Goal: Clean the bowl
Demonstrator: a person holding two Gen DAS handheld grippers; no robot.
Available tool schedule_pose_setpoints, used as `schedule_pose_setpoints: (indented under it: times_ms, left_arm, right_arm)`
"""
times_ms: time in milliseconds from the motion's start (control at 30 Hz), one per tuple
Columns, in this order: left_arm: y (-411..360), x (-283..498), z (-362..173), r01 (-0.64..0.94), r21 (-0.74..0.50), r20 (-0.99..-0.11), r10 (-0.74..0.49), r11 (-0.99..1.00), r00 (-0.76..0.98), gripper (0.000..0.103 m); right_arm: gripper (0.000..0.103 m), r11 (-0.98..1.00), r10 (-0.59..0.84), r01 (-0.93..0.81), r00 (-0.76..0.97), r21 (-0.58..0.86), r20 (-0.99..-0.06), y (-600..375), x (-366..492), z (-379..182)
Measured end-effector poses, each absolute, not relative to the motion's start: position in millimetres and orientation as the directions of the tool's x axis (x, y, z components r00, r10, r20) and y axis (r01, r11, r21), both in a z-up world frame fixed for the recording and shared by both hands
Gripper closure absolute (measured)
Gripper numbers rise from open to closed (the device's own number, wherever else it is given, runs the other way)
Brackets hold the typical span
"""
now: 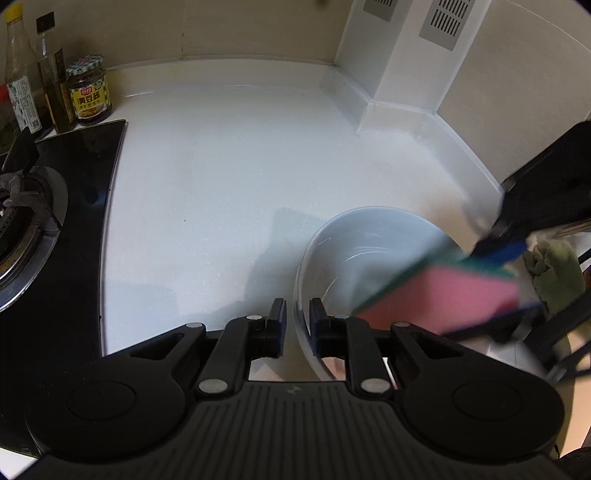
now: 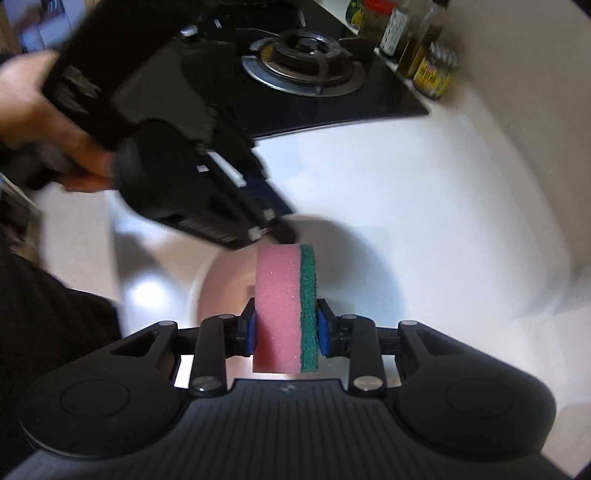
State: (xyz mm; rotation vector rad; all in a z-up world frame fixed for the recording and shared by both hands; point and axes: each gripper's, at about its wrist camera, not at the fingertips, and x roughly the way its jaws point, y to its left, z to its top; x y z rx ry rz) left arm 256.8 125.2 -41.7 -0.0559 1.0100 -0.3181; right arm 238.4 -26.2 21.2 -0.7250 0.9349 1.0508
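Clamped on the white bowl (image 1: 354,254) rim is the left gripper (image 1: 297,325), while only the right wrist view shows sharply the right gripper (image 2: 286,332) pinching the sponge (image 2: 286,306), seemingly above the bowl.

A white countertop (image 1: 236,177) spreads ahead of the fingers, glossy and softly lit from above. Beyond the fingertips it meets a beige wall (image 1: 229,33). Ahead and to the right of the fingers stands a white boxed column (image 1: 402,70) with two grey vent grilles (image 1: 445,22). Left of the fingers lies a black glass hob (image 1: 77,177) with a gas burner (image 1: 22,221). Behind it, far ahead on the left, stand bottles (image 1: 20,74) and a jar (image 1: 89,90) against the wall.
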Motion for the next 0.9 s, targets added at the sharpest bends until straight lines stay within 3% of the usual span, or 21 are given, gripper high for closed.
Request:
schedule_pose_setpoints:
  times_ms: [133, 233, 467, 633, 900]
  left_arm:
    - [119, 260, -44, 0.288, -0.156, -0.828, -0.284, 0.945, 0.483, 0.089]
    - [115, 265, -45, 0.336, -0.13, -0.835, -0.286, 0.933, 0.471, 0.092]
    - [110, 281, -47, 0.394, -0.1, -0.835, -0.293, 0.913, 0.466, 0.098]
    - [103, 290, -49, 0.448, -0.084, -0.831, -0.31, 0.89, 0.461, 0.098]
    - [90, 306, -51, 0.531, -0.059, -0.831, -0.337, 0.845, 0.442, 0.095]
  right_arm:
    - [0.077, 0.629, 0.445, -0.777, 0.395, -0.034, -0.804, -79, 255, 58]
    - [0.077, 0.748, 0.364, -0.663, 0.458, -0.039, -0.811, -109, 269, 55]
    - [0.077, 0.829, 0.361, -0.542, 0.328, 0.139, -0.873, -131, 298, 16]
    - [0.077, 0.816, 0.366, -0.551, 0.261, 0.173, -0.893, -115, 308, -14]
    - [0.077, 0.792, 0.303, -0.607, 0.304, 0.061, -0.903, -93, 310, -19]
